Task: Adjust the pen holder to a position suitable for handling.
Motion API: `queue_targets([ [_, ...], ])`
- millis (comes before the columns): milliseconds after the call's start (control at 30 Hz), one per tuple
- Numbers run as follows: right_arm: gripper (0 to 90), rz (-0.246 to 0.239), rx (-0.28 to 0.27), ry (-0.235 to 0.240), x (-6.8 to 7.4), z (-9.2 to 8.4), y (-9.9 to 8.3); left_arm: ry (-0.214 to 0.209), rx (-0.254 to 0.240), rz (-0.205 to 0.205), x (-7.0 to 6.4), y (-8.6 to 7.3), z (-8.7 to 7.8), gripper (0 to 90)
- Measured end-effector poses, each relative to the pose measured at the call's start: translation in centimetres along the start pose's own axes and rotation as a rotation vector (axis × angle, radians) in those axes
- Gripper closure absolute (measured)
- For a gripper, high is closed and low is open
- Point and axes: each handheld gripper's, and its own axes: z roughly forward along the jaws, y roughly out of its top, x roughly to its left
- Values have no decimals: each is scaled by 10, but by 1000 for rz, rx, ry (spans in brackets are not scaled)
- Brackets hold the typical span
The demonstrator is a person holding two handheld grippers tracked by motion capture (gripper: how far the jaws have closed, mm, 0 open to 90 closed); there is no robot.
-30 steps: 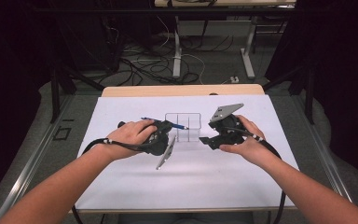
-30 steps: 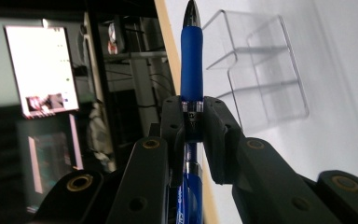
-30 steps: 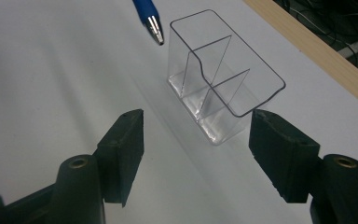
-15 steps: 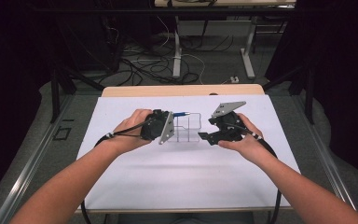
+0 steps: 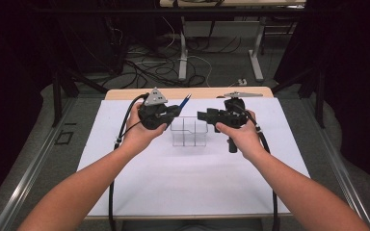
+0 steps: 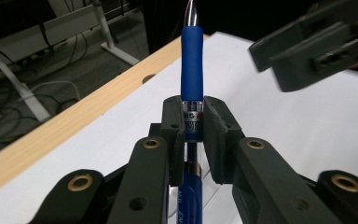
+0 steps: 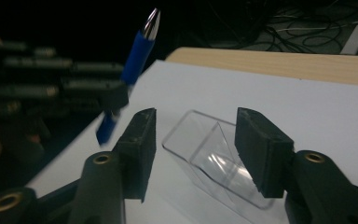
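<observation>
A blue plastic pen with a silver tip is clamped between the pads of the left gripper, raised above the white sheet. Print on its clear barrel cannot be read. The right gripper has just been closing, nothing between its jaws; behind them lies a clear plastic divided organiser.

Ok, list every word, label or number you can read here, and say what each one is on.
None can be read in full.
Blue pen in the left gripper: white print low on the barrel, cut off and blurred.
Band between the jaws: small marks, too small to read.
</observation>
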Motion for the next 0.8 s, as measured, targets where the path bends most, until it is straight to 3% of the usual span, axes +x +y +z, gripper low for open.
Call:
queue_targets([
  [100,557,148,-57,25,-1,9,6,-8,-13,-23,1,0,1,798],
  [267,580,279,-108,69,2,23,11,-20,-26,-51,1,-1,4,798],
  [500,596,327,-127,138,8,38,12,-9,-11,-52,3,-2,4,798],
  [600,651,318,-131,145,12,43,13,-15,-3,-40,2,-2,5,798],
  [700,795,328,-134,150,14,46,14,-12,-2,-34,2,-2,6,798],
  [800,802,319,-130,153,13,48,16,-3,-13,-38,3,-3,6,796],
])
